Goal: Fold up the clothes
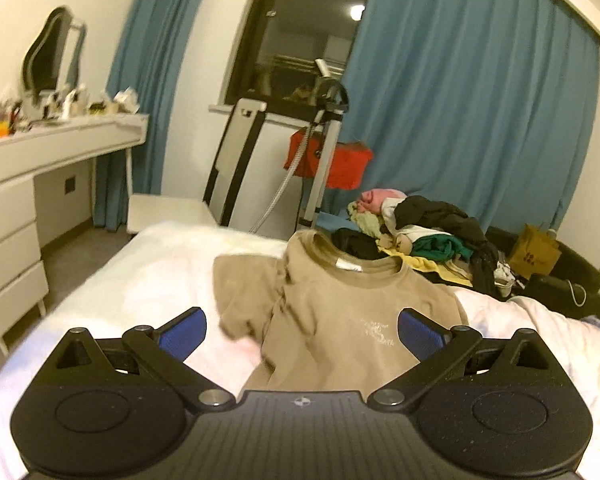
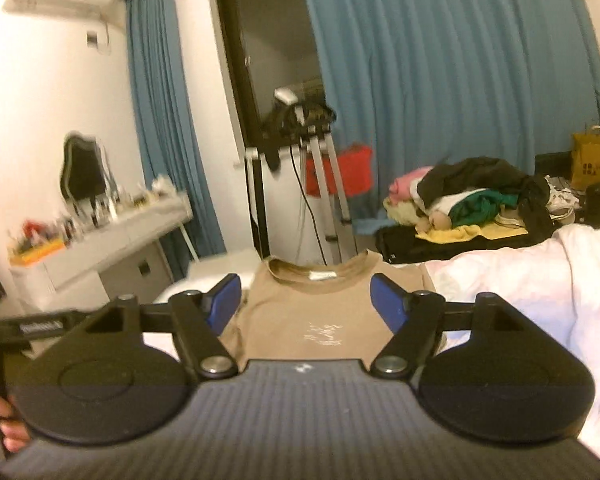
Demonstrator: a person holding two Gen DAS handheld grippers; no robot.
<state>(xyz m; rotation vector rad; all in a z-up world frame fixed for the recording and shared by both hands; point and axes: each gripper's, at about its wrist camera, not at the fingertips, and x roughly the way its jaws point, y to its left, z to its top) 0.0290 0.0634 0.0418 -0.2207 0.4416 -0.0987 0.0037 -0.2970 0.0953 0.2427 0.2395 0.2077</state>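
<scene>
White bedding covers the bed [image 1: 148, 280] that fills the lower part of both views, in a bedroom with blue curtains [image 1: 480, 100] drawn either side of a dark window [image 1: 300, 32]. On that bedding lies a tan T-shirt [image 1: 340, 312], front side up with a small pale print on the chest; its long axis runs away from the cameras, collar at the far end toward the window and hem toward the grippers. In the left wrist view one short sleeve is spread out to the left side of the body, and the fabric there is rumpled. The left gripper [image 1: 302, 332] hovers over the shirt's lower chest with its blue-padded fingers spread wide and nothing between them. The right gripper [image 2: 306, 304] is likewise spread wide, framing the shirt's chest and collar [image 2: 316, 276], gripping nothing. Beyond the collar, at the far right end of the bed, sits a heap of mixed clothes [image 1: 428, 232] in black, green, yellow and pink. A tripod [image 1: 324, 140] stands between the bed and the window, with something red [image 1: 340, 164] just behind it. Along the left wall runs a white dresser [image 1: 32, 184] cluttered with small items and a mirror [image 1: 48, 52]. A yellow paper bag [image 1: 534, 252] sits at the far right, near the heap.
</scene>
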